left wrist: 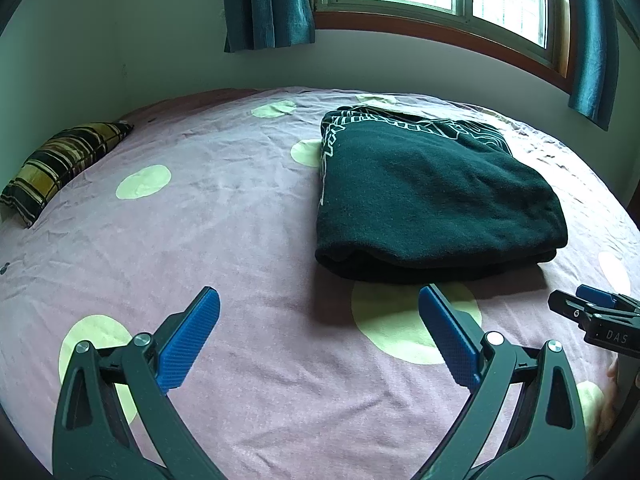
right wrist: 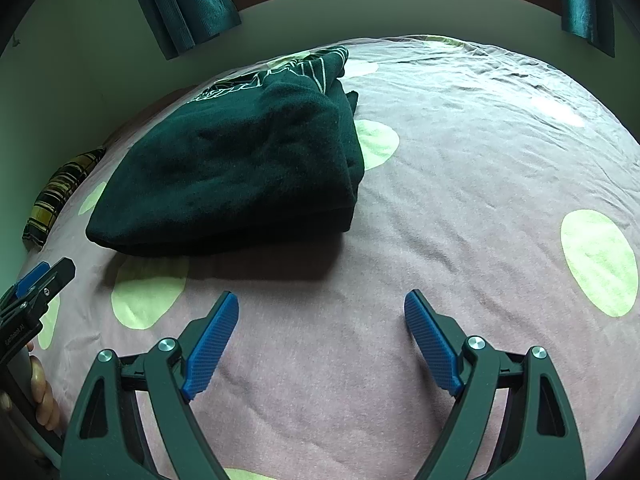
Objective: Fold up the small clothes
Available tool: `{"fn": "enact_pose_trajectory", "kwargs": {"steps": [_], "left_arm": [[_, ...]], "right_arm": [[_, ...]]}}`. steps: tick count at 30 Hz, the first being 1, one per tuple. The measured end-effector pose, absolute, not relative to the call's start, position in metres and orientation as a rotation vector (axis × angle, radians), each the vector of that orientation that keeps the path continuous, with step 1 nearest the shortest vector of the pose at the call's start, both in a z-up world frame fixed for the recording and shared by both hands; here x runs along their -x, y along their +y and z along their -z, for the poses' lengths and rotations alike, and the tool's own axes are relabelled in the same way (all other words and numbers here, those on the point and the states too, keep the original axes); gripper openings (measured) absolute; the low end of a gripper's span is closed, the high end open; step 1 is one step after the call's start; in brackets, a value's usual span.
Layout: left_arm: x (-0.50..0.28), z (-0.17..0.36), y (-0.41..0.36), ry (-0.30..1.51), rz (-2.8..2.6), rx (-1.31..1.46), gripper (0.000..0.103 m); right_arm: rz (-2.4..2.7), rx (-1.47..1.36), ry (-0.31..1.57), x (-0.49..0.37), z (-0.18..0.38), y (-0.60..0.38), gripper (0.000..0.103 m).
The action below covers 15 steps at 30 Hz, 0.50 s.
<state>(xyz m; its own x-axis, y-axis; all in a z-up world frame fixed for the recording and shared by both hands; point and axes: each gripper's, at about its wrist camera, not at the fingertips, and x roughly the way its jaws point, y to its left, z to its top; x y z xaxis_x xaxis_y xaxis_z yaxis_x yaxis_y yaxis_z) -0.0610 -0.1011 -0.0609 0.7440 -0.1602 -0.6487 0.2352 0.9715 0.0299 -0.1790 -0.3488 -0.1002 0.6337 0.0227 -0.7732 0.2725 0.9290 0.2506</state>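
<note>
The dark green fleece garment [left wrist: 436, 196] lay folded on the dotted bedsheet [left wrist: 200, 208] just ahead of both empty, wide-spread grippers, left gripper [left wrist: 320, 336] and right gripper [right wrist: 320, 340], looking soft, thick, floppy, best pinched at its near doubled edge.

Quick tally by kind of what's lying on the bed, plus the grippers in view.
Folded dark green fleece garment: 1
Plaid yellow-and-black pillow: 1
Open blue-padded grippers: 2, the left gripper and the right gripper
Total: 4
</note>
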Motion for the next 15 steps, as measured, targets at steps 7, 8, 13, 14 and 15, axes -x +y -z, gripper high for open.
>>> {"fn": "enact_pose_trajectory", "kwargs": {"steps": [7, 8, 13, 14, 15], "left_arm": [[0.063, 0.059, -0.104, 0.697, 0.232, -0.129, 0.1], [0.063, 0.059, -0.104, 0.694, 0.236, -0.127, 0.1], [0.062, 0.058, -0.1, 0.728, 0.243, -0.083, 0.101], [0.063, 0.057, -0.096, 0.718, 0.258, -0.051, 0.101], [0.063, 0.056, -0.094, 0.711, 0.267, -0.04, 0.101]], "right_arm": [[0.145, -0.364, 0.879, 0.179, 0.101, -0.349, 0.084], [0.145, -0.363, 0.88, 0.179, 0.101, -0.349, 0.084], [0.145, -0.364, 0.88, 0.179, 0.101, -0.349, 0.084], [0.145, -0.365, 0.88, 0.179, 0.101, -0.349, 0.084], [0.144, -0.367, 0.881, 0.179, 0.101, -0.349, 0.084]]}}
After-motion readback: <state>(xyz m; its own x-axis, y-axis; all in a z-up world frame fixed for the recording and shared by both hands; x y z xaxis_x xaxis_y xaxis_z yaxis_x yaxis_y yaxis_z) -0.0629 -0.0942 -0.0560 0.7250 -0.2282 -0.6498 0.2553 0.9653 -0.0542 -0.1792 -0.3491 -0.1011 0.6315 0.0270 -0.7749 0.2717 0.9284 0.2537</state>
